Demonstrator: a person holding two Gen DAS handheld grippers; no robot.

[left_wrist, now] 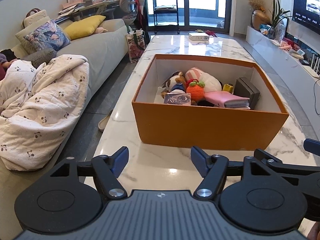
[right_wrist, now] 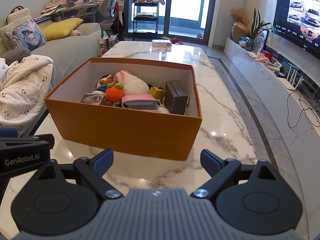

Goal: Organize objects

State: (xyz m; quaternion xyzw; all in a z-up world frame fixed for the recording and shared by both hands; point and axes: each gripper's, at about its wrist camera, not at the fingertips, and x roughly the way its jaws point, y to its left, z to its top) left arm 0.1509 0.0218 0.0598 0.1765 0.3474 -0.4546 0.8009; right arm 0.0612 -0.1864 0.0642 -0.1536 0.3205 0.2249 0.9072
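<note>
both claws, the left gripper (left_wrist: 159,159) and the right gripper (right_wrist: 156,161), are hanging released near the orange box (left_wrist: 208,129) at frame centre, filled with toys; only the right view is showing the left gripper's logo, at its left edge.

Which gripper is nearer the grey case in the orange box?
Right, though narrowly. The right gripper faces the box end where the grey case stands. The left gripper sits further left, nearer the toys. Both are open, short of the orange box.
</note>
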